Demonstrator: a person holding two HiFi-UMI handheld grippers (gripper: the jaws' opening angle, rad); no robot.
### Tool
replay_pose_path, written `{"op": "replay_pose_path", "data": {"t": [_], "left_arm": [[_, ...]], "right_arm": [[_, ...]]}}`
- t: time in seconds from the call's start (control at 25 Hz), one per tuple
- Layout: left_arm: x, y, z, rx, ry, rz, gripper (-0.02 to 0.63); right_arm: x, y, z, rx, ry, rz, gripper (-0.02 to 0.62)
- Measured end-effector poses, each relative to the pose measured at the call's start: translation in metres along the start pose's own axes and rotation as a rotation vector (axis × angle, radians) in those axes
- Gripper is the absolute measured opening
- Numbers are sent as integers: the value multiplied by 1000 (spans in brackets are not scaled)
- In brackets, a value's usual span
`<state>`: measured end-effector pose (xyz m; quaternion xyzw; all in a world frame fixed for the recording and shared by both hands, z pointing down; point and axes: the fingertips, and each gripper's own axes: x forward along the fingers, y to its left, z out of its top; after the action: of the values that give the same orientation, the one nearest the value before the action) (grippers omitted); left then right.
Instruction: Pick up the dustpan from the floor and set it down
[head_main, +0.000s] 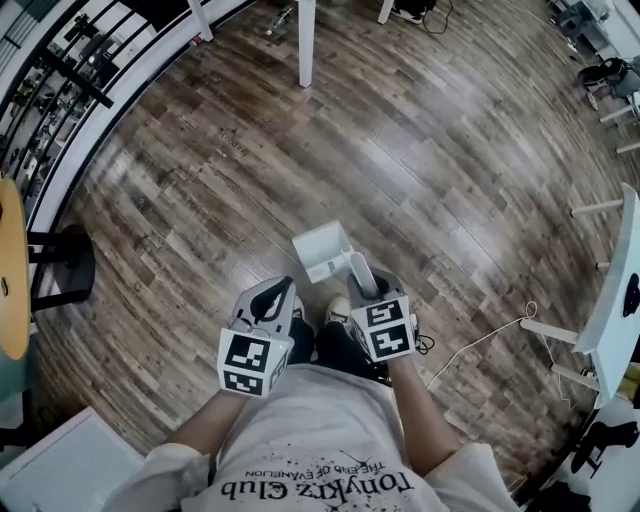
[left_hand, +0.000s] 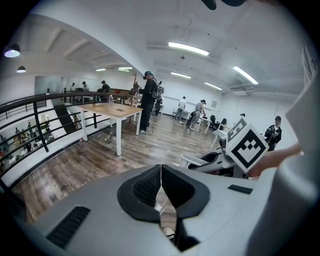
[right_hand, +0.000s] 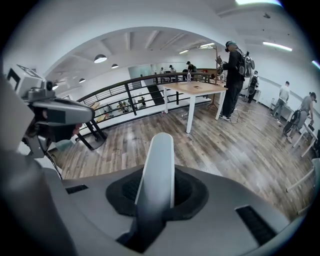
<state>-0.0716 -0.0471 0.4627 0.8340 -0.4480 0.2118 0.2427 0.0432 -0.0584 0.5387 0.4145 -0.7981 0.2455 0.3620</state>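
Note:
In the head view the white dustpan (head_main: 322, 250) hangs just above the wooden floor in front of the person's feet, with its pan pointing away. Its pale handle (head_main: 360, 272) runs back into my right gripper (head_main: 370, 292), which is shut on it. The right gripper view shows that handle (right_hand: 159, 165) standing up between the dark pads of the right gripper (right_hand: 156, 194). My left gripper (head_main: 275, 293) is beside it on the left, apart from the dustpan. In the left gripper view, the left gripper (left_hand: 160, 182) has its pads together with nothing between them.
A white table leg (head_main: 306, 40) stands on the floor far ahead. A black railing (head_main: 100, 90) curves along the left, with a round yellow table (head_main: 12, 270) and a black stool base (head_main: 70, 265) near it. A white table (head_main: 615, 290) and a loose cable (head_main: 480, 340) lie to the right.

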Motion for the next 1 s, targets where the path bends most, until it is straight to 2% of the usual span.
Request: {"op": "replay_pose_path", "data": {"t": [0.48,1.0], "left_arm": [[-17,-20,9,32,-25,-45,25],[-37,-45,3,57,-41,-82,25]], "right_arm": [[-63,16,-1,-55,-35,16,87],[-93,36,-7,-93,-45,21,87]]}}
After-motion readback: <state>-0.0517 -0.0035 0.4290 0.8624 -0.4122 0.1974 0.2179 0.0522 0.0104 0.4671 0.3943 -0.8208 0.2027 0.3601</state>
